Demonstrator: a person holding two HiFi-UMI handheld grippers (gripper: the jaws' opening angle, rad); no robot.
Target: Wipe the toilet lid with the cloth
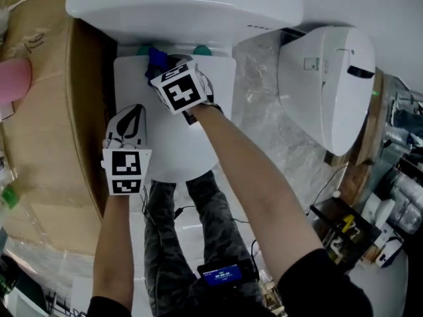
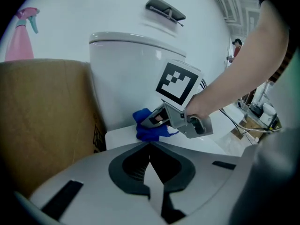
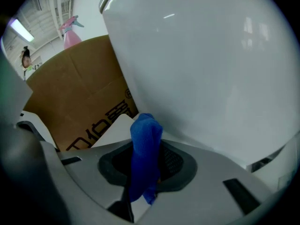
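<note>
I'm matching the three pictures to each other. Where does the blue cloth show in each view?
Head view: blue cloth upper centre, at the back edge of the toilet lid.
Left gripper view: just below centre, on the lid.
Right gripper view: low centre, pinched between the jaws.
Shared landmark: the cardboard box, at left.

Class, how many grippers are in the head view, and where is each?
2. The left gripper, shut and empty, is over the left edge of the toilet lid. The right gripper, shut on the blue cloth, is at the lid's back by the tank.
</note>
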